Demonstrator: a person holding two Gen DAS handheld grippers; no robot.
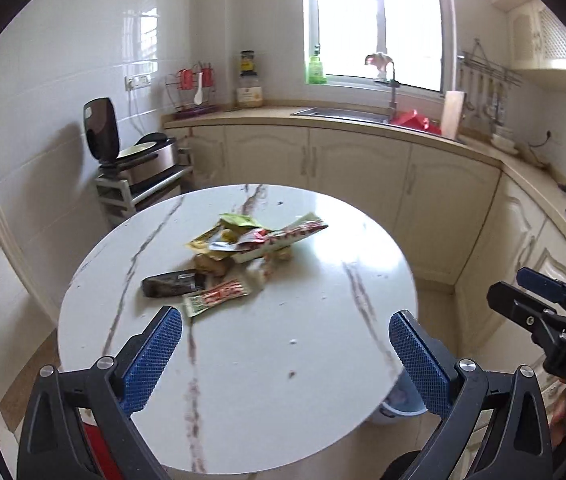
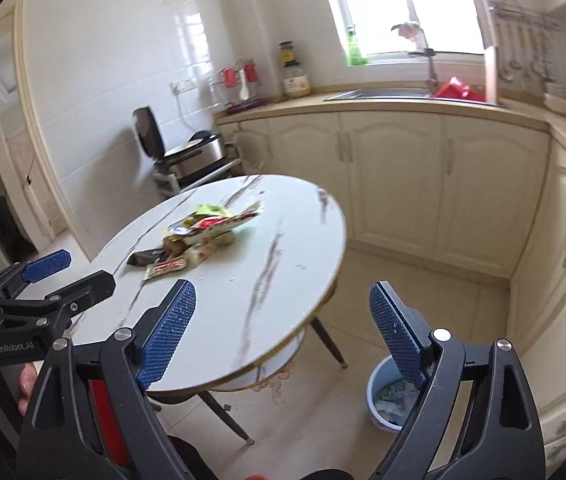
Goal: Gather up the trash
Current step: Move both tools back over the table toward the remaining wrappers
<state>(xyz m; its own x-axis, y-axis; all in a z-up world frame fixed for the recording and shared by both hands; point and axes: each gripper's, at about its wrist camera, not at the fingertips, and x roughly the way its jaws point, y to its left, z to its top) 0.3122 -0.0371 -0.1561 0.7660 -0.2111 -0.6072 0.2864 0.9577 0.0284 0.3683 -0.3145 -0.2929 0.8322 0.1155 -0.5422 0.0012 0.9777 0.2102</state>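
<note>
Blue bumpy pads (image 1: 155, 360) on the left gripper (image 1: 285, 356) stand wide apart with nothing between them, and the right gripper (image 2: 283, 332) is spread wide and empty too. Both hang above the near edge of the round white table (image 1: 283, 400). The trash is a messy pile of snack wrappers (image 1: 251, 240) in the middle of the table, well away from both tongs. A dark wrapper (image 1: 173, 283) and a red and white packet (image 1: 219, 296) lie closest. A blue bin (image 2: 379, 400) sits on the floor beside the table, and it already has some rubbish in it. I think the next job is to reach for the near packets first. Come down low and flat, pinch one thin wrapper at its edge, and squeeze gently so it does not slip out on the way to the bin.
</note>
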